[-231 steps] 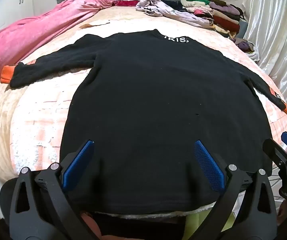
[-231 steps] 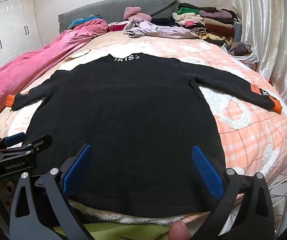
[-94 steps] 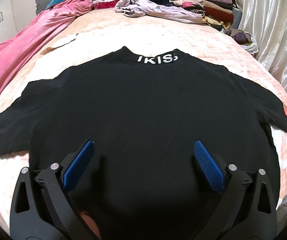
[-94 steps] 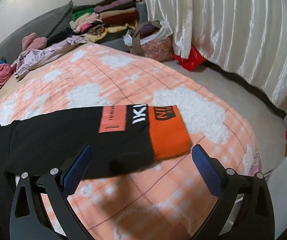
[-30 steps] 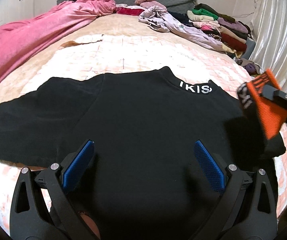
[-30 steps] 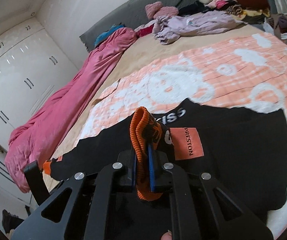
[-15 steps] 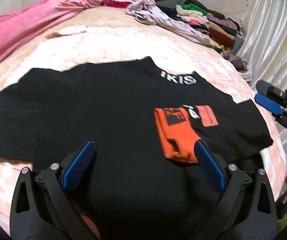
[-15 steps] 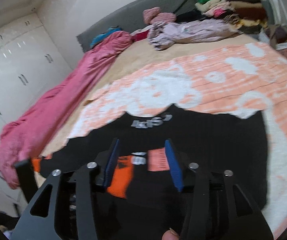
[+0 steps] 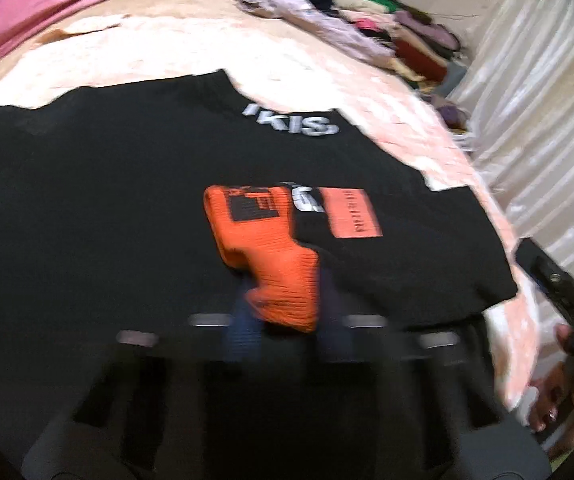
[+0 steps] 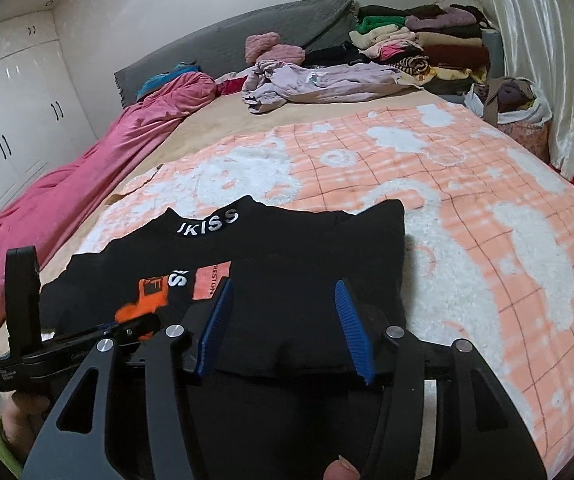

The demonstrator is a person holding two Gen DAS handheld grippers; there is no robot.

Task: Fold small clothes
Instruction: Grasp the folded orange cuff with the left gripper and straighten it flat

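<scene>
One black sweater (image 10: 271, 248) lies flat on the bed's peach-and-white checked blanket (image 10: 487, 184), its white-lettered collar pointing toward the headboard. Its right sleeve is folded across the chest, so the orange cuff (image 9: 271, 256) rests on the black front, just beside an orange patch (image 9: 353, 213).

My left gripper (image 9: 287, 332) is badly blurred in its own view; the blue pads appear close together on either side of the cuff's near end, but I cannot tell whether they actually pinch it. From the right wrist view it shows only side-on at the lower left (image 10: 87, 340), beside the cuff.

My right gripper (image 10: 287, 332) hangs over the folded right edge of the sweater with its jaws spread wide and nothing between its blue pads (image 10: 353, 332).

Further back sit a pink quilt (image 10: 87, 168), a loose lilac garment (image 10: 319, 84) and a stack of folded clothes (image 10: 423, 40).
</scene>
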